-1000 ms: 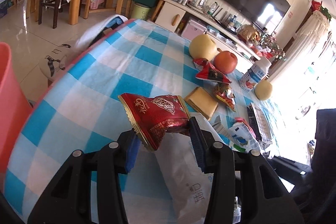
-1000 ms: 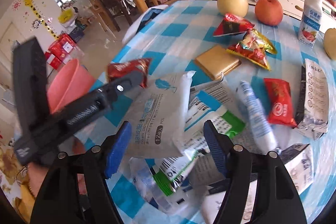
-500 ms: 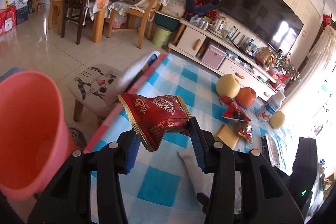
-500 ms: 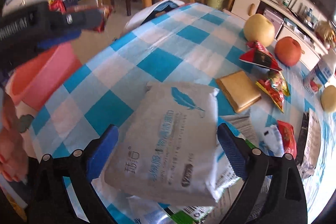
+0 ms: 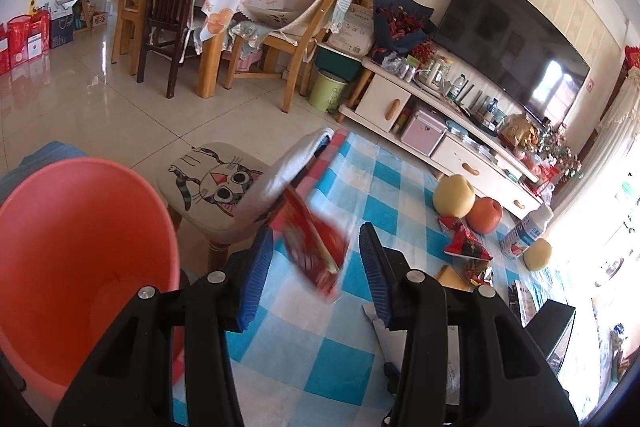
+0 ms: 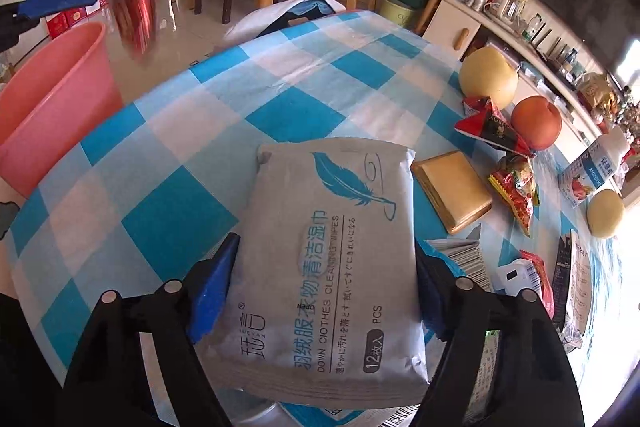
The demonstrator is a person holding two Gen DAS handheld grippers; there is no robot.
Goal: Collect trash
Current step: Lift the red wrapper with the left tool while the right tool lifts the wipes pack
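Only the left wrist view shows the left gripper (image 5: pixel 316 267) spread, a blurred, crinkly red wrapper (image 5: pixel 314 247) loose between its pads, the smooth pink bucket (image 5: pixel 80 259) left. The right gripper (image 6: pixel 324 291) is closing around a flat grey wipes pack (image 6: pixel 332 267) on the checked tablecloth (image 6: pixel 160 163).

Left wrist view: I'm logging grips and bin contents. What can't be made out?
- Red foil snack wrapper: motion-blurred in both views, so contact with the pads of the left gripper is unclear.
- Pink plastic bin: bottom hidden by that gripper's arm, left wrist view.
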